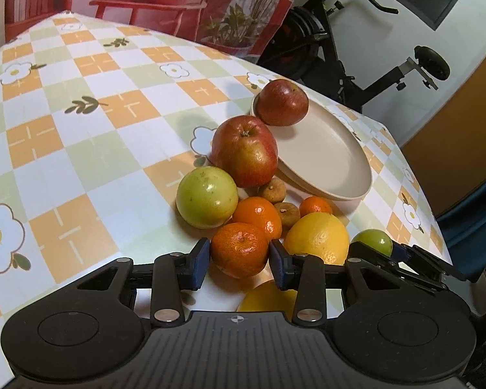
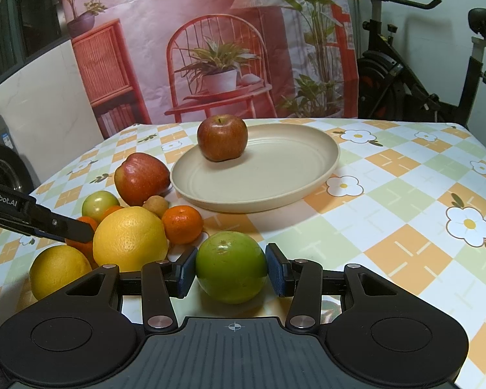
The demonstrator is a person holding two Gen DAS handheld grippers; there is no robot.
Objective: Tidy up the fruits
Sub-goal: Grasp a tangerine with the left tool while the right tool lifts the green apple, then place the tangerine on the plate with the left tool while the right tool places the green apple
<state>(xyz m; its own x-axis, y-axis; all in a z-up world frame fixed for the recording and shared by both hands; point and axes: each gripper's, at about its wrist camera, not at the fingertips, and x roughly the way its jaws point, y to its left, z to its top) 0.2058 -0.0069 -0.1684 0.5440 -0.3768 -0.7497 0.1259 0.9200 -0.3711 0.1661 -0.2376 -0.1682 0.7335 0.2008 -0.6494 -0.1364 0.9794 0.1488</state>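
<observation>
On the counter, one red apple sits on the beige plate; remaining fruit is piled beside it. Left hand-held gripper grasps a mandarin; right hand-held gripper grasps a green apple. Plate mostly free; counter's right side is open.

The right tool clamps a green apple near the plate.
</observation>
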